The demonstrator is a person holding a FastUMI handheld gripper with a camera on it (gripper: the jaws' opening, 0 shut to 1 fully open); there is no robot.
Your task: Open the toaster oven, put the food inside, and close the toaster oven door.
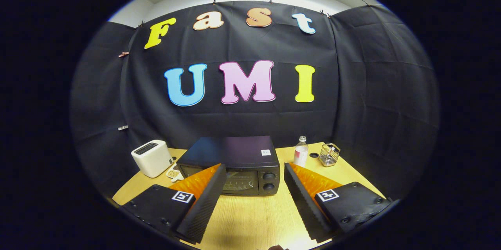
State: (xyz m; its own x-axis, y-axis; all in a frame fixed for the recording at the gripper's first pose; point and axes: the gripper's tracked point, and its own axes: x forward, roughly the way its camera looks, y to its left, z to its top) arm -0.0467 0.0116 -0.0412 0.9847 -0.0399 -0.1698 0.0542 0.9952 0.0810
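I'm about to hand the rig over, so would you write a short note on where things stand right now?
Gripper: open, holding nothing, fingers spread above the wooden table.
Toaster oven: just ahead of the fingers, door closed, knobs on its right side.
Food: I cannot make it out from here.
Nearby: white toaster to the oven's left, bottle and wire basket to its right.
Done: nothing yet.
Left: open the door, put the food in, close the door.

Black cloth wall (352, 85), wooden table (250, 214).
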